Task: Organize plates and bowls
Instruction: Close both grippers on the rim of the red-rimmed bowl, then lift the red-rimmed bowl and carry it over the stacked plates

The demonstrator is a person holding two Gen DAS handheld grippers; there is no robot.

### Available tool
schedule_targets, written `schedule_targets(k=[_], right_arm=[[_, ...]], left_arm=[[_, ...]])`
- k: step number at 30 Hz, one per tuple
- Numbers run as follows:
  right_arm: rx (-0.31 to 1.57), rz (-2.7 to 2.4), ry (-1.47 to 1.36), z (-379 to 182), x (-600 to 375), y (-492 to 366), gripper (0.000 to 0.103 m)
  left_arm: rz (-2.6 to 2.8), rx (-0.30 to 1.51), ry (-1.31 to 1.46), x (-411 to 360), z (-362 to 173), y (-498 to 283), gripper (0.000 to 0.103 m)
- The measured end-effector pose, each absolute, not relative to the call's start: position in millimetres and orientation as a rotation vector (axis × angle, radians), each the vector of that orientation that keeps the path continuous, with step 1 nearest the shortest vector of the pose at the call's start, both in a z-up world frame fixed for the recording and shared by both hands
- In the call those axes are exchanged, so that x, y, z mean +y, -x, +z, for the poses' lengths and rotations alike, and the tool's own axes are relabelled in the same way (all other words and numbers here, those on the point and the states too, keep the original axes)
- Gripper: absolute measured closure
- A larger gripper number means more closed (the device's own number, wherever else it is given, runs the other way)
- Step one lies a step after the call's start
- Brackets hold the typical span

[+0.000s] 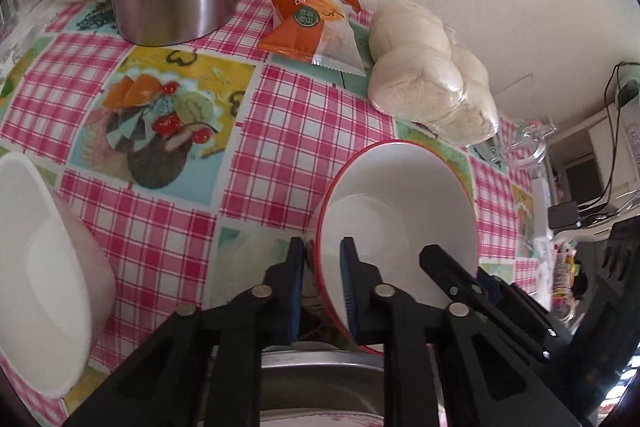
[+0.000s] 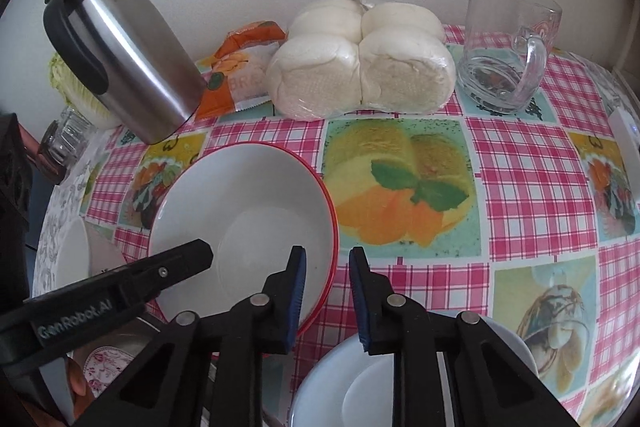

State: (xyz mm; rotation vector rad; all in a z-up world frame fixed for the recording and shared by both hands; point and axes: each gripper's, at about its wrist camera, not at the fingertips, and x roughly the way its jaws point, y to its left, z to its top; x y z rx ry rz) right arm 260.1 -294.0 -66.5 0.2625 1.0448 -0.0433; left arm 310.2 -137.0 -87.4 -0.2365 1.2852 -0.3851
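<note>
Currently, the left gripper [image 1: 322,287] is clamped on the left rim of the red-rimmed bowl [image 1: 400,211]. One finger [image 1: 294,283] stands outside the wall and the other inside, with the red edge between them.

The red-rimmed bowl sits on the table [image 2: 520,195], left of centre in the right wrist view. Its mouth faces up. It is round, so it has no long axis of its own; the two grippers stand at opposite points of the rim, at about 9 and 3 o'clock on the bowl.

The right gripper [image 2: 328,293] straddles the right rim. Its inner finger [image 2: 298,291] lies against the inside wall. The outer finger is clear of the rim, with a strip of checked cloth showing between them, so this gripper is not yet gripping.

Surroundings, left to right:
- White bowl [image 1: 44,267]: at 9 o'clock of the red-rimmed bowl, well apart, mouth up.
- Steel carafe [image 2: 132,67]: at 11 o'clock, near the rim.
- Snack packet [image 2: 236,67]: at 12 o'clock, against the wall.
- Bag of buns [image 2: 360,67]: at 1 o'clock, just beside the packet.
- Glass mug [image 2: 504,55]: at 2 o'clock, upright, handle to the right.
- White plate [image 2: 340,387]: at 5 o'clock, partly under the right gripper.
</note>
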Motion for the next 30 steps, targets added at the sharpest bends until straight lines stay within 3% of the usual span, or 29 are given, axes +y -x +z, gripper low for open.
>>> schedule_targets(k=[10,30], right_arm=[[0.997,-0.038,-0.232,-60,-292,-252,0.087],[0.821,-0.041,-0.129,25,-253,-168,0.088]], left_arm=[[-0.408,1.225,0.226,-136,-78,-302,0.09],[-0.376,0.989,0.302,-99,8,-218,0.09]])
